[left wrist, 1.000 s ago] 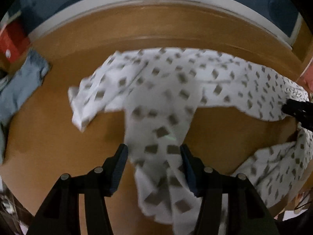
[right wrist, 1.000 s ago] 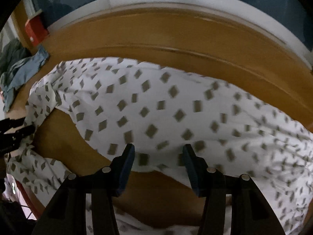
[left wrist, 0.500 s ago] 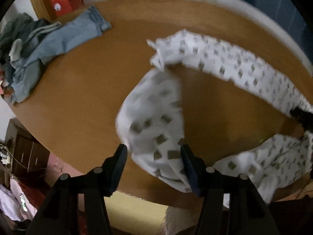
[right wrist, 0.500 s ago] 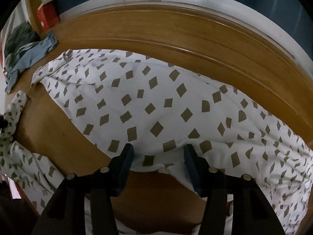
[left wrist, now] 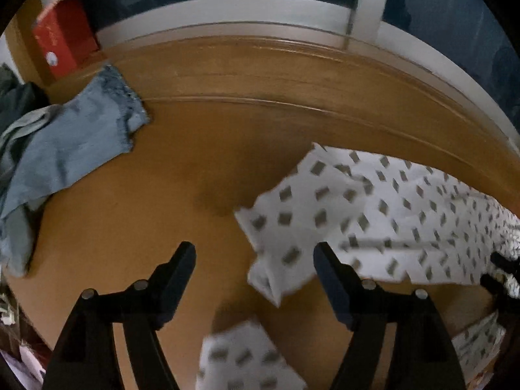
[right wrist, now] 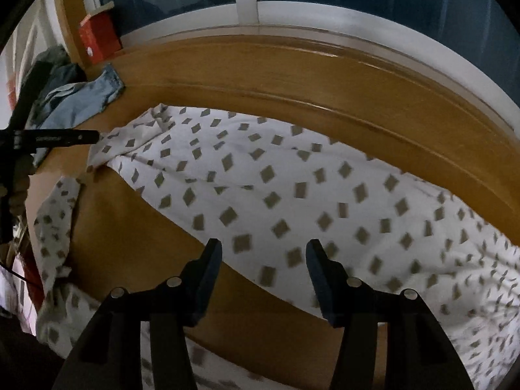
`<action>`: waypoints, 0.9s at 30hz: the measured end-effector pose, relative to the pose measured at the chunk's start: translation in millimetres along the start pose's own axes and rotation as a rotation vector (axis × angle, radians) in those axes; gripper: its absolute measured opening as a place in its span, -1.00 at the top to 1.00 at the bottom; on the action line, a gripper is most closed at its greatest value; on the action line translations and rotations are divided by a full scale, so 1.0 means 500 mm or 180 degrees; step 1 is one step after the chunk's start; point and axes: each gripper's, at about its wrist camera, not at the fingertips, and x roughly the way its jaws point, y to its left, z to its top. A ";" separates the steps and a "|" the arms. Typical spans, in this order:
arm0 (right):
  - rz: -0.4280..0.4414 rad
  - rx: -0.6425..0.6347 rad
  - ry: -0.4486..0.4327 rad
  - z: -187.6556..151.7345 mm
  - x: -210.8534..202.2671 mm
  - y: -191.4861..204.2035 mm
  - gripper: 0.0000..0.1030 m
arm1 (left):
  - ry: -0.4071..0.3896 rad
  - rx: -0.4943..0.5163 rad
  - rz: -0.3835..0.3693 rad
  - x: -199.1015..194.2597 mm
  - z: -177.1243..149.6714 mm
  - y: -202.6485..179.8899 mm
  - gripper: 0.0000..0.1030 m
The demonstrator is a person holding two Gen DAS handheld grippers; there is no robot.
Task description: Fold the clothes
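The jaws of the left gripper (left wrist: 253, 252) are opening and stand wide apart, their dark pads clear of any cloth; a loose end of the white garment printed with small grey-brown diamonds (left wrist: 383, 221) shows between them, lying on the table rather than pinched. The jaws of the right gripper (right wrist: 263, 250) also stand wide, and nothing is clamped between them: the lower edge of the same diamond-print garment (right wrist: 276, 195) shows in the gap, with no pad pressing on it.

In the left wrist view, the garment spreads from the gap toward the right edge of the picture, blurred, and another patch of it appears at the bottom between the gripper's arms. In the right wrist view it lies as a broad band across the round, orange-brown wooden table (right wrist: 123, 247), from upper left to lower right, with a second strip trailing down the table's left edge. The left gripper (right wrist: 55, 138) enters that view from the left, its tip just beside the garment's upper left corner.

Beyond the garment, a pale blue denim piece with a frayed hem (left wrist: 74, 143) lies well apart at the table's far left, next to darker bundled clothes (left wrist: 16, 104). A red box (left wrist: 63, 39) stands behind them, by the white window frame (left wrist: 227, 13).
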 end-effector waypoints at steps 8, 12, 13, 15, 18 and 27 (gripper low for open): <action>-0.0215 0.0128 0.0140 0.012 0.050 0.026 -0.04 | 0.0209 -0.0308 -0.0480 0.075 0.022 0.035 0.53; -0.0259 0.0170 0.0162 0.012 0.056 0.029 -0.04 | -0.0023 -0.0373 -0.0503 0.055 0.025 0.042 0.88; -0.0265 0.0176 0.0168 0.012 0.055 0.030 -0.04 | -0.0153 -0.0364 -0.0380 0.038 0.028 0.048 0.88; -0.0269 0.0183 0.0176 0.015 0.058 0.032 -0.04 | -0.0364 -0.0396 -0.0154 0.010 0.032 0.069 0.88; -0.0277 0.0187 0.0186 0.019 0.064 0.038 -0.04 | -0.0471 -0.0519 0.0155 -0.008 0.037 0.122 0.88; -0.0170 0.0137 0.0264 0.038 0.066 0.063 -0.04 | -0.0156 -0.0850 0.0126 0.019 0.005 0.239 0.78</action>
